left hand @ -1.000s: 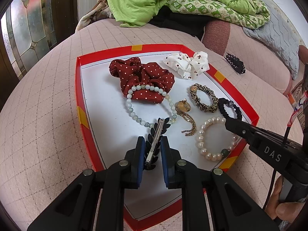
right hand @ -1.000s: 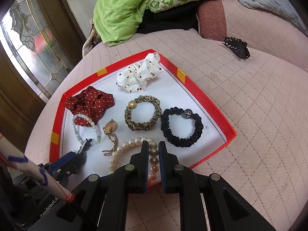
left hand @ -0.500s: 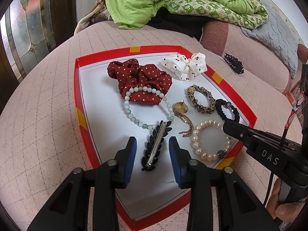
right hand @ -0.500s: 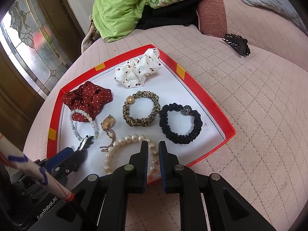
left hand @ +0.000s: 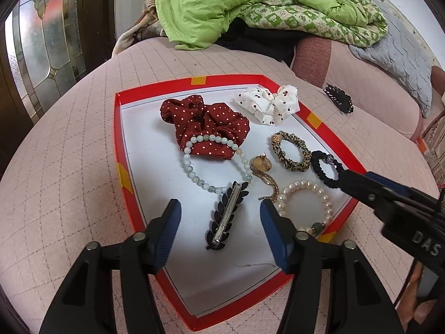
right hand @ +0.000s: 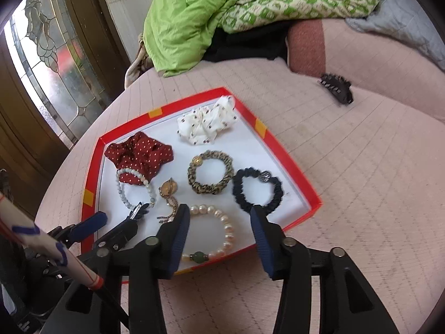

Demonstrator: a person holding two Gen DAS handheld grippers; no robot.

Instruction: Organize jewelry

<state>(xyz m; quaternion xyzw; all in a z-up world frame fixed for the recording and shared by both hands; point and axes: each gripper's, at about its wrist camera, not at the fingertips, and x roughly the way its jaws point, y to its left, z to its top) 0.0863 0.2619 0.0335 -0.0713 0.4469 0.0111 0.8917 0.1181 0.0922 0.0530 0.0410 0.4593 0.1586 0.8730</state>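
A red-rimmed white tray [left hand: 122, 172] [right hand: 294, 164] lies on a pink quilted surface. In it lie a black leaf hair clip [left hand: 226, 215], a pale green bead bracelet [left hand: 192, 167], a red dotted scrunchie [left hand: 205, 123], a white scrunchie [left hand: 268, 105], a leopard hair tie [right hand: 210, 172], a black hair tie [right hand: 257, 189], a gold pendant [right hand: 168, 190] and a pearl bracelet [right hand: 222, 231]. My left gripper [left hand: 219, 211] is open and empty, its fingers either side of the clip. My right gripper [right hand: 219, 220] is open and empty above the pearl bracelet.
A black claw clip [right hand: 335, 87] lies on the quilted surface right of and beyond the tray. A green blanket pile [left hand: 250, 2] and a grey cushion [left hand: 400, 55] sit at the back. A stained-glass door [right hand: 41, 47] stands at the left.
My left gripper let go of the black leaf clip, opened wide and drew back; the clip now lies on the tray. My right gripper went from shut to open.
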